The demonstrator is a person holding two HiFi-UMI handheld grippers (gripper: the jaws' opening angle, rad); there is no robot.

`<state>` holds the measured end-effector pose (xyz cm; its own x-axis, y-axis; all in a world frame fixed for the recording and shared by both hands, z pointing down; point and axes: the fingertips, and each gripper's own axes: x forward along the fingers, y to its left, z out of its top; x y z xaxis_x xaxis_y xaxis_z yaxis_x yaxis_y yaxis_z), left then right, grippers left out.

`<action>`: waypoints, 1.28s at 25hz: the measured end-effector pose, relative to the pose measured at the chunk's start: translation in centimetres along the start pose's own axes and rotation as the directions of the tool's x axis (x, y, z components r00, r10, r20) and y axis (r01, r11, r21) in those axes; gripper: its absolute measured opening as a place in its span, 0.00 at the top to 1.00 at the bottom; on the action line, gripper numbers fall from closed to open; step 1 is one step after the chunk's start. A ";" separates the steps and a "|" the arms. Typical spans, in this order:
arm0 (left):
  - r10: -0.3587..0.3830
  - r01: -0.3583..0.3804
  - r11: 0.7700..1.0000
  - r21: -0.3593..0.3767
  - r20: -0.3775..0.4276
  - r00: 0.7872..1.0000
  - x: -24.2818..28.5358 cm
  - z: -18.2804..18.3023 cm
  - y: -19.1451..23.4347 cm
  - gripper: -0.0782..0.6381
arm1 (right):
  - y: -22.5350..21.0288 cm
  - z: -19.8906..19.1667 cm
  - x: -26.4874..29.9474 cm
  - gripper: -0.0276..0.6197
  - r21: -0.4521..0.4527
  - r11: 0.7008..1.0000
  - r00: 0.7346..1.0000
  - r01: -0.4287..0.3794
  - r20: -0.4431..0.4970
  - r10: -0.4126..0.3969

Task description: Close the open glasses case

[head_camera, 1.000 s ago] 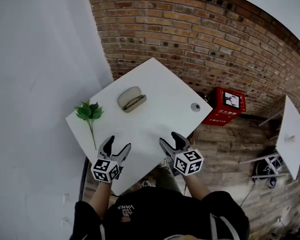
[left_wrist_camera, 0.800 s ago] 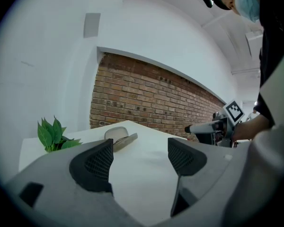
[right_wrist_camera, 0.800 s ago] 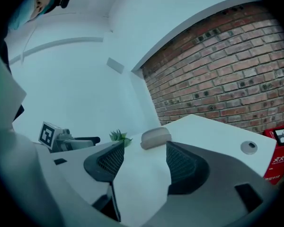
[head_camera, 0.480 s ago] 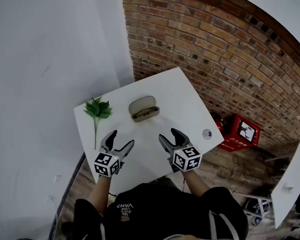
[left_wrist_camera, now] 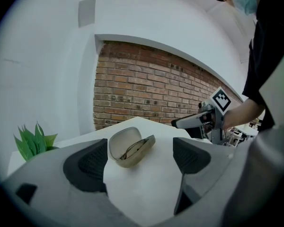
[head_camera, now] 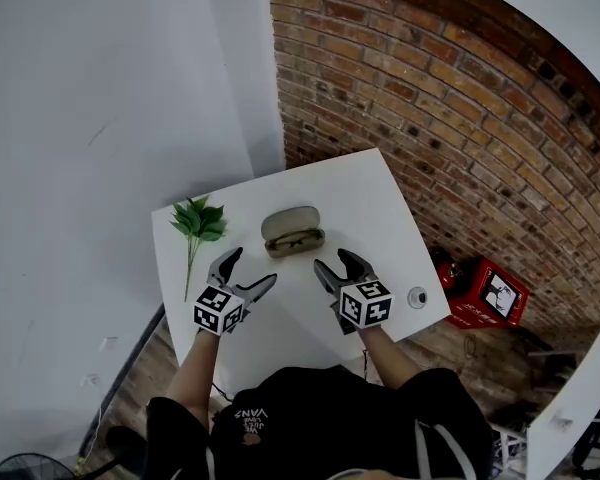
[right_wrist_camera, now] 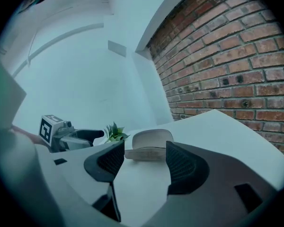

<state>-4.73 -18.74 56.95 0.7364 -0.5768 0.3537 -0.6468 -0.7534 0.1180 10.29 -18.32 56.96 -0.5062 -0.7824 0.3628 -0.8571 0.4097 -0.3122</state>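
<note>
A beige glasses case [head_camera: 293,232] lies open on the white table [head_camera: 375,193], lid raised, with glasses inside [left_wrist_camera: 130,148]. Both grippers hover over the table just short of it. My left gripper [head_camera: 252,268] is at the case's near left; its jaws are opening and hold nothing. In the left gripper view the case sits ahead between the pads [left_wrist_camera: 87,162], apart from them. My right gripper [head_camera: 332,261] stands open and empty at the near right. The right gripper view shows the case [right_wrist_camera: 149,145] beyond its jaws and the left gripper [right_wrist_camera: 71,136] off to the left.
A green leafy sprig [head_camera: 195,223] lies at the table's left side. A small round object [head_camera: 417,296] sits near the right edge. A brick wall [head_camera: 430,98] backs the table, a white wall [head_camera: 110,118] is at the left, and a red box [head_camera: 490,293] stands on the floor.
Both grippers have moved forward across the table towards the case. The left jaws stand wider than before. The case has not moved on the table.
</note>
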 end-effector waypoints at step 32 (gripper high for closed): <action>-0.387 0.401 0.916 -0.021 -0.315 0.867 10.7 -1.4 3.7 0.20 | -4.7 -3.5 8.1 0.56 0.097 0.992 0.983 -0.078 -0.159 0.093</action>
<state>0.50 -27.31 62.47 0.8258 -0.1092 0.5532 -0.3015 -0.9146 0.2694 9.85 -24.95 64.45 -0.5922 -0.6564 0.4675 -0.8018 0.4217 -0.4235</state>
